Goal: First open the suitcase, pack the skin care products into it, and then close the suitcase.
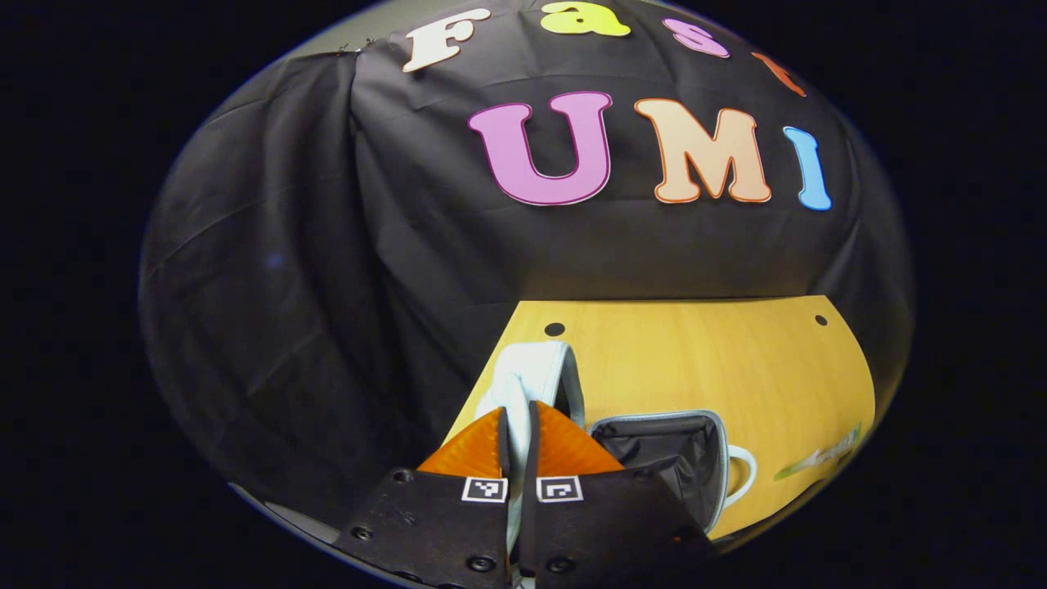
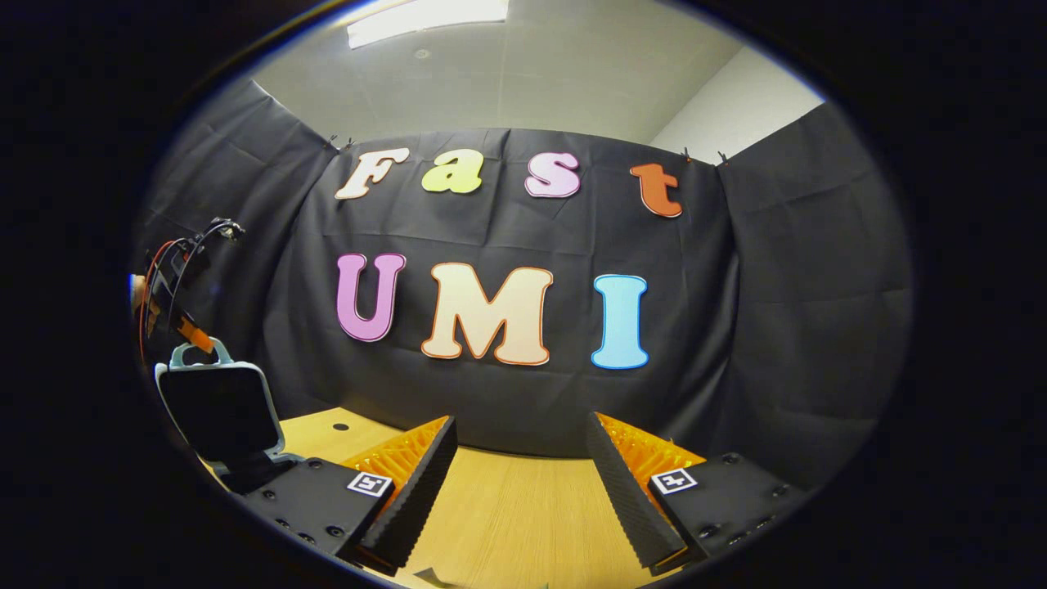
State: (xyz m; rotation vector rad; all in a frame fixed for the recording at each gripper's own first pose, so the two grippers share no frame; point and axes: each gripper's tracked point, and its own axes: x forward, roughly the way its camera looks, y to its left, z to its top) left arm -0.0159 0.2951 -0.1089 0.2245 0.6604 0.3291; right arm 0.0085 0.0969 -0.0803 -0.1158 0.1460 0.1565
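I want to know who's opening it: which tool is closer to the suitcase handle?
The left tool. Its two fingers are pinched on the suitcase handle, holding the lid up. The right tool is open over the bare wooden table, off to the side of the suitcase.

This is a staged recording booth set up inside a plain office-like room, not a lived-in home. Creased black cloth [image 2: 777,311] hangs as a backdrop on three sides, pinned along its top edge with small clips [image 2: 339,145]. Above the cloth show a bare white wall [image 2: 736,106] and a flat grey-white ceiling [image 2: 532,82] with a rectangular fluorescent light panel [image 2: 425,16]. A smooth light wooden tabletop [image 1: 695,360], with small dark round holes [image 1: 554,330] near its far edge, serves as the work surface.
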